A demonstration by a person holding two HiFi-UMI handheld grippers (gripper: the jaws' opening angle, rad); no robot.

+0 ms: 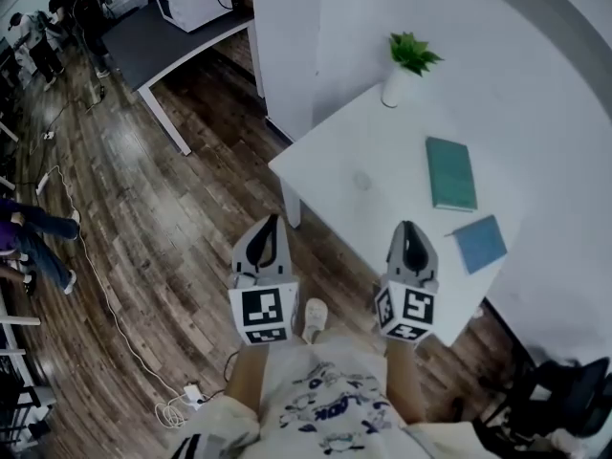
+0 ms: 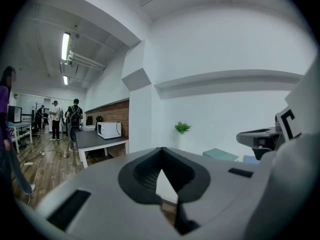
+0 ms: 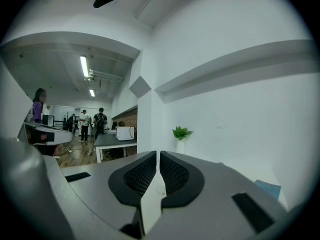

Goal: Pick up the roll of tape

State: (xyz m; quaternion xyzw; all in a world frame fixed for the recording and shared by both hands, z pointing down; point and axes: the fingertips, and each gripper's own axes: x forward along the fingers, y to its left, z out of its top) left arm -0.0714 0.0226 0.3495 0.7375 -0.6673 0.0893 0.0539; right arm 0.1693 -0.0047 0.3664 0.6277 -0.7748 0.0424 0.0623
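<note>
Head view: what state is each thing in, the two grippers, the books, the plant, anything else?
Left gripper, shut, empty.
Right gripper, shut, empty.
Green book, closed, lying flat.
Blue book, closed, lying flat.
Plant, upright.
Tape, only a faint ring, lying flat, untouched.

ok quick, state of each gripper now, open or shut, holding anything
left gripper: shut, tips together, nothing held
right gripper: shut, nothing held

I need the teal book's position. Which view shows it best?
Head view: the teal book lies whole, flat on the white table. The left gripper view shows only an edge-on sliver; the right gripper view misses it.
</note>
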